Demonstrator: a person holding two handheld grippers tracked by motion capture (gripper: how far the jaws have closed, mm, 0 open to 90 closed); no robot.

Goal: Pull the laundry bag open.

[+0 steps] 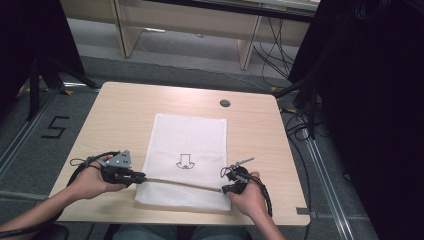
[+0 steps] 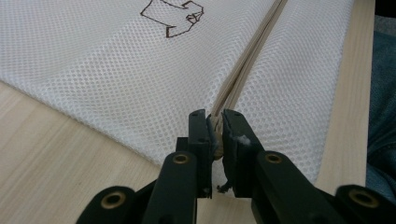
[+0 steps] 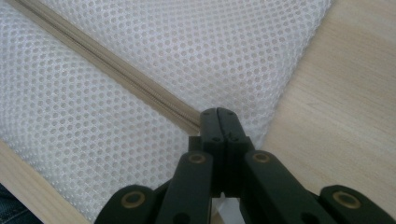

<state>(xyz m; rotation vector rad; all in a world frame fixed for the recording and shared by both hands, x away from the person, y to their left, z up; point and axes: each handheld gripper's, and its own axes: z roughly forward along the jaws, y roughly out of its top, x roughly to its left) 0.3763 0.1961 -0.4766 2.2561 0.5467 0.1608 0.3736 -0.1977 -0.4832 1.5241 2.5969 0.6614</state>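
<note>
White mesh laundry bag [image 1: 190,145] lies flat near counter's front edge. Left gripper [image 2: 215,126] and right gripper [image 3: 218,122] each pinch an end of its beige zipper [image 1: 180,183], likely keeping it taut.

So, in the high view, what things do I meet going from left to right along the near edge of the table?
Left claw → tan zipper of the white mesh bag → right claw.
</note>
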